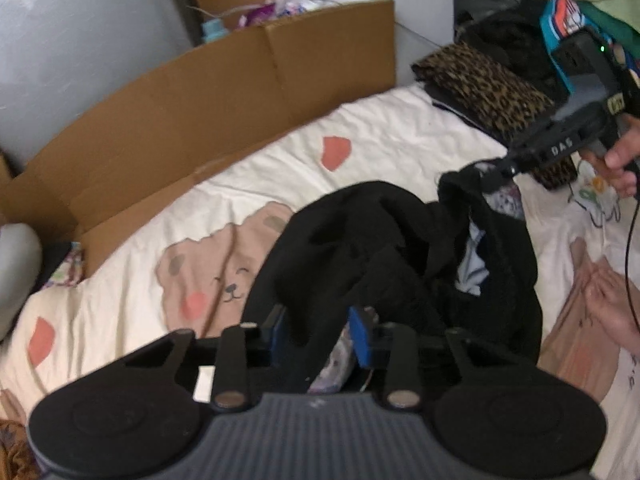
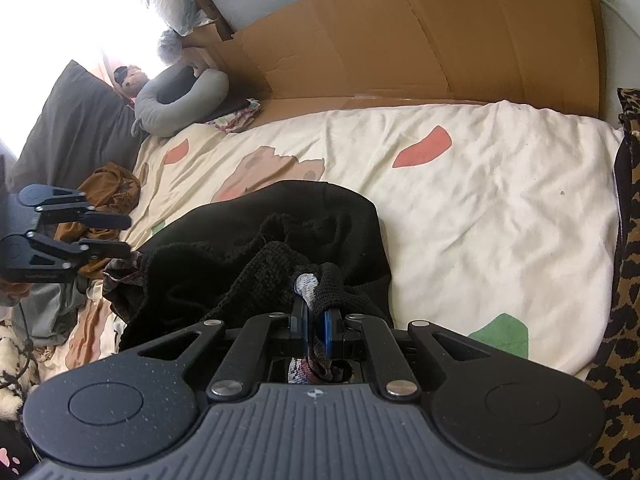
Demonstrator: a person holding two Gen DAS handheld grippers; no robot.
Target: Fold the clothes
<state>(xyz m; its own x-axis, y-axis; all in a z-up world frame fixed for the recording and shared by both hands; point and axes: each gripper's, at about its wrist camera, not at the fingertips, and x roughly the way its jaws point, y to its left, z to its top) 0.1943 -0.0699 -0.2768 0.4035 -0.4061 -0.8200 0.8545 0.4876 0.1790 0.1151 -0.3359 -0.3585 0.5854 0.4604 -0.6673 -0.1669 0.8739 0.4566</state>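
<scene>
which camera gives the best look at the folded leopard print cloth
The left wrist view. There the leopard print cloth lies folded on a dark pile at the bed's far corner, its top face showing, partly behind the right gripper. The right wrist view catches only a strip along its right edge.

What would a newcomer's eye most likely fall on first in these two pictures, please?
Probably the crumpled black knitted garment heaped mid-bed on the cream bedspread with bear and heart prints. The right gripper is shut on one edge of it, and its fabric lies between the left gripper's fingers. Behind, a flattened brown cardboard sheet leans against the wall.
</scene>
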